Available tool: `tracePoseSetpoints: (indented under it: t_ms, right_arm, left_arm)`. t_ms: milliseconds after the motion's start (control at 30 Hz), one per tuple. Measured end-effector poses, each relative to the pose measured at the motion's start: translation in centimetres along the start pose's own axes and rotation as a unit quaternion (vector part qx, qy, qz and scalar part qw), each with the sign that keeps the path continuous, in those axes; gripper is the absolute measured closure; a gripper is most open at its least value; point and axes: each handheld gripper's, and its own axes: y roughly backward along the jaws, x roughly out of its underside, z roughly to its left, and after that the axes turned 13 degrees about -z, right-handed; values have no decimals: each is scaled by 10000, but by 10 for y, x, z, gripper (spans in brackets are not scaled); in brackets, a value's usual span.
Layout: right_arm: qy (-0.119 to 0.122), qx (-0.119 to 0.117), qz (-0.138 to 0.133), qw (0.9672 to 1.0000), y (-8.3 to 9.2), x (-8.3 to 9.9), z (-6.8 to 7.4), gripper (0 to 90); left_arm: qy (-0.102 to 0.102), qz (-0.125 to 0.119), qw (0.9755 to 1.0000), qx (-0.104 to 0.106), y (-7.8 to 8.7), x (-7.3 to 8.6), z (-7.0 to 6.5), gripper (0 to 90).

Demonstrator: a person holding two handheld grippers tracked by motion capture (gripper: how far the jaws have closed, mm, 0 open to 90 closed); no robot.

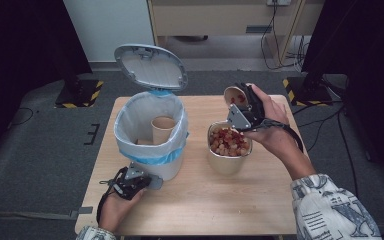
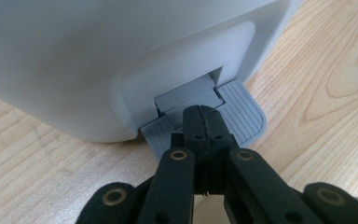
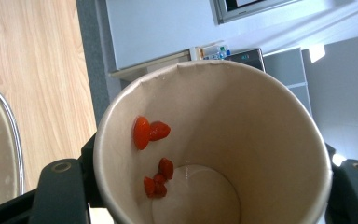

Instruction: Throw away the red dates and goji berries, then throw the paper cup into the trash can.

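Pale wood bench (image 1: 195,210) under everything; at left, the left tongs (image 2: 200,122), pressed together, bear down on the bin's grey pedal (image 2: 242,112), lid (image 1: 151,66) up, one cup already in the bin (image 1: 150,131); centre, the steel bowl (image 1: 228,162) holds the red fruit; right tongs (image 1: 243,107) pinch a tipped paper cup (image 3: 242,154) above it, scraps clinging; tip steeper, keep the pedal down.
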Motion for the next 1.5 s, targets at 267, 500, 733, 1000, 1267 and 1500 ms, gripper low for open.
tracePoseSetpoints:
  t_ms: [267,500,733,1000,1267,1500]
  right_arm:
    - [-472,32,-123,9988,-1,-1,-3,285]
    - [-829,52,-193,9964,-2,0,-6,283]
    - [-1111,24,-245,9935,-4,0,-7,283]
    - [-1434,-28,-358,9890,-5,-2,-8,282]
    - [-1777,-92,-448,9830,-7,-5,-10,282]
    - [-2051,-153,-540,9771,-9,-8,-13,282]
  left_arm:
    - [3,2,10000,5,0,0,0,898]
    - [3,3,10000,5,0,0,0,898]
    - [8,2,10000,6,0,0,0,898]
    - [2,0,10000,1,0,0,0,898]
    - [2,0,10000,-1,0,0,0,898]
    - [1,6,10000,3,0,0,0,898]
